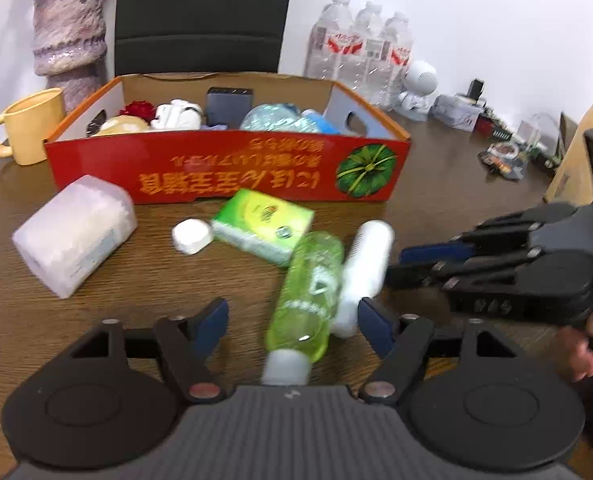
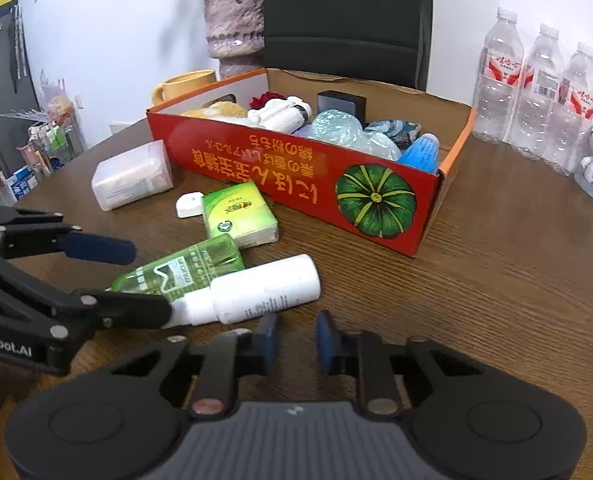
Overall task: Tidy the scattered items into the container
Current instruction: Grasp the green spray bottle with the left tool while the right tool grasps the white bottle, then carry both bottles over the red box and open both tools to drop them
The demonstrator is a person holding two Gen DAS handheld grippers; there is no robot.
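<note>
A green bottle [image 1: 308, 280] [image 2: 184, 268] and a white bottle [image 1: 366, 260] [image 2: 268, 284] lie side by side on the wooden table. Both sit between the open jaws of my left gripper [image 1: 292, 324] [image 2: 150, 280]; one pad is by the white bottle's neck, the other is clear of the green one. My right gripper [image 2: 296, 334] [image 1: 394, 268] hovers just right of the white bottle, all but shut on nothing. A green tissue pack [image 1: 262, 222], a small white case [image 1: 192, 236] and a frosted box [image 1: 76, 232] lie before the red carton [image 1: 224, 168] [image 2: 280, 176], which holds several items.
Behind the carton stand a yellow mug [image 1: 28, 128], a stone-look vase [image 1: 70, 36] and a dark chair. Water bottles [image 1: 360, 48], a white robot figurine [image 1: 416, 84] and small clutter line the back right. A cardboard box [image 1: 580, 160] stands at the far right.
</note>
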